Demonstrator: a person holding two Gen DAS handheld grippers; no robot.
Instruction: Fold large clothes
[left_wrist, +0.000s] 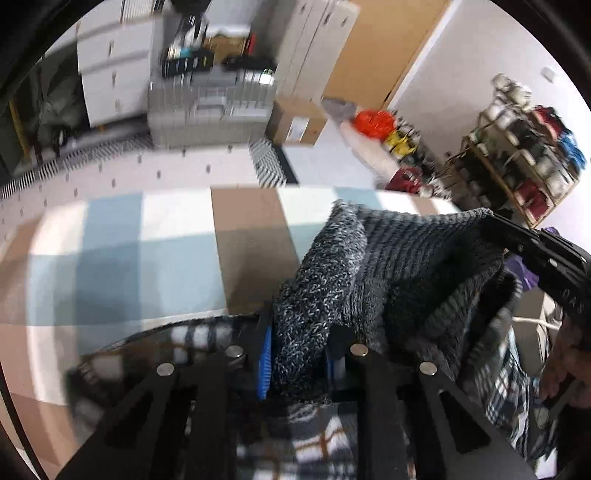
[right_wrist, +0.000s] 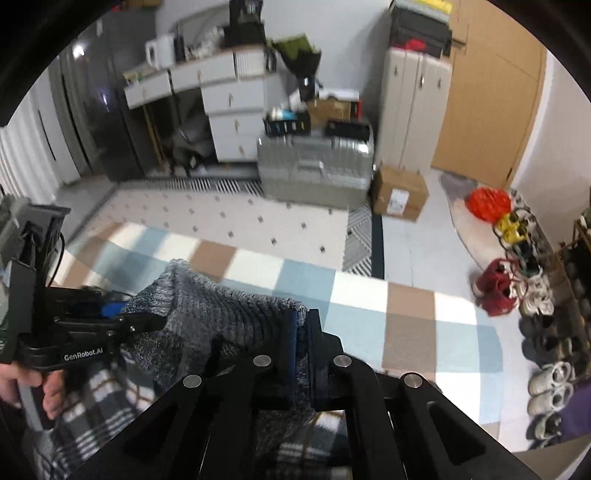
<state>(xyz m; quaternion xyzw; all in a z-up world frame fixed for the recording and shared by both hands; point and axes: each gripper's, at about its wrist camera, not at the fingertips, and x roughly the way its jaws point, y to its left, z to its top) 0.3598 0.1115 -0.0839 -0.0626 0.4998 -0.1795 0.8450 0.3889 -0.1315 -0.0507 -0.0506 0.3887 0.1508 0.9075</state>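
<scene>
A dark grey knit sweater (left_wrist: 391, 266) hangs in the air between my two grippers. My left gripper (left_wrist: 301, 354) is shut on a thick speckled fold of it, between blue pads. My right gripper (right_wrist: 301, 332) is shut on the sweater's (right_wrist: 229, 314) ribbed edge. In the left wrist view the right gripper (left_wrist: 506, 229) pinches the far corner. In the right wrist view the left gripper (right_wrist: 147, 321) clamps the other end, held by a hand. A plaid cloth (right_wrist: 103, 398) lies below the sweater.
A checked blue, white and brown mat (right_wrist: 369, 314) covers the floor below. Beyond it stand a silver suitcase (right_wrist: 314, 173), a cardboard box (right_wrist: 399, 192), white drawers (right_wrist: 232, 118) and a shoe rack (left_wrist: 524, 155). Shoes (right_wrist: 546, 380) line the right side.
</scene>
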